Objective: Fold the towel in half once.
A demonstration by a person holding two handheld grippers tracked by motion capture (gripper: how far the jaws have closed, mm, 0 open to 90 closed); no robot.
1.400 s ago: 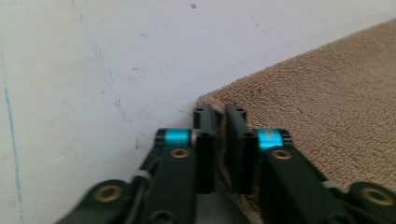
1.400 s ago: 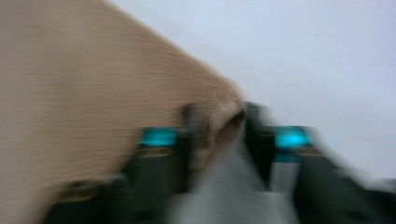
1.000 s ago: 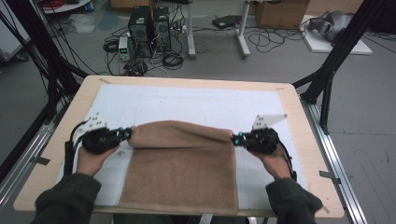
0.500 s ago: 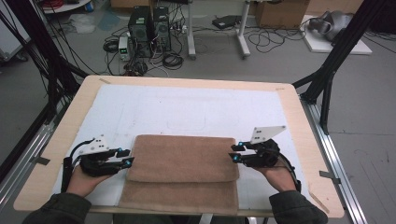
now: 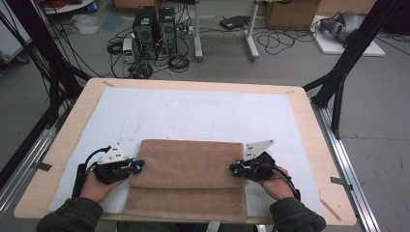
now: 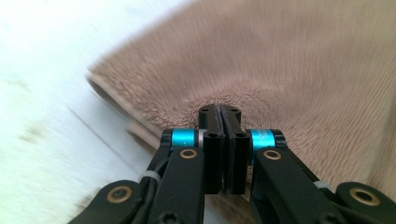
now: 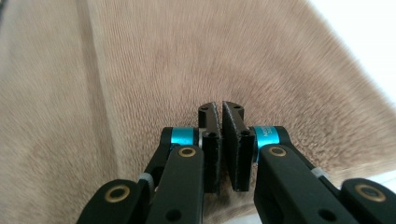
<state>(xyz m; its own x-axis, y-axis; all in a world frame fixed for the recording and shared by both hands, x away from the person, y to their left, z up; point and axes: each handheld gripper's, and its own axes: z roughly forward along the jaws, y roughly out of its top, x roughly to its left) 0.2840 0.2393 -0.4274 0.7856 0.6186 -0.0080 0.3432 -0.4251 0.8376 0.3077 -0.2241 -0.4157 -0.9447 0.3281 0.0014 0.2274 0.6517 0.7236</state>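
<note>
**Towel folded on the mat, a gripper pinched at each side edge**

Towel [image 5: 186, 176] is the landmark here: a tan, plush piece lying flat on the white mat [image 5: 193, 113], near the person's edge of the wooden table [image 5: 67, 137]. Its upper layer is folded over toward the person, leaving a strip of the lower layer showing along the near side.

The left gripper [image 5: 137, 166] sits at the towel's left edge, the right gripper [image 5: 234, 168] at its right edge, both about level with the folded layer's near hem. In the left gripper view the jaws are pressed together with pile puckering around their tips, so they appear to pinch the cloth. In the right gripper view the jaws stand nearly together, a thin wedge of gap at the tips; they seem to nip the towel, though how much cloth lies between them is hard to tell.

Judged from its look, the towel is soft, limp and light, with a fuzzy nap that grips rather than slides. It will sag between two holds and will not keep its shape when lifted. Corners or edge hems, taken on both sides at once, look the best places to hold; a pinch through both layers should keep the fold from slipping apart.
</note>
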